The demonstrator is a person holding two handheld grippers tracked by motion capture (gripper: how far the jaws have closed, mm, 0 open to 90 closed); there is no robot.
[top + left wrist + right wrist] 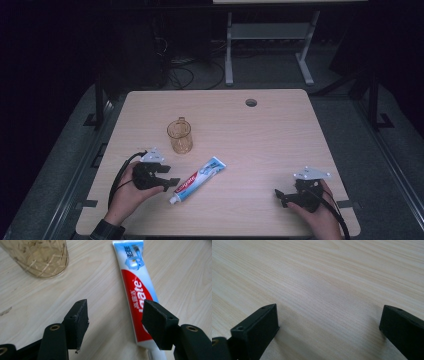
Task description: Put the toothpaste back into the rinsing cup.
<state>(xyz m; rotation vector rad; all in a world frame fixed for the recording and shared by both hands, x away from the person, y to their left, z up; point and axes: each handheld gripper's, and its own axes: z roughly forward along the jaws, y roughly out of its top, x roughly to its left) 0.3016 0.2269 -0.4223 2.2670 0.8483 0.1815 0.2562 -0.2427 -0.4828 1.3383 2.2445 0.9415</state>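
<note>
Toothpaste tube [197, 180], white with a red band, white lettering and a blue printed end. Lying flat on the bench [260, 135], capped, slanted: white cap nearest, blue flat end pointing away. Just beside the left gripper [171, 182], cap end close by its tips. Seen along the left gripper [115, 320]: tube [137, 290] stretching away from the right-hand finger [158, 323], its lower red part passing behind that finger; bare wood in the gap between the two fingers; not pinched. Well apart from the right gripper [278, 195].
</note>
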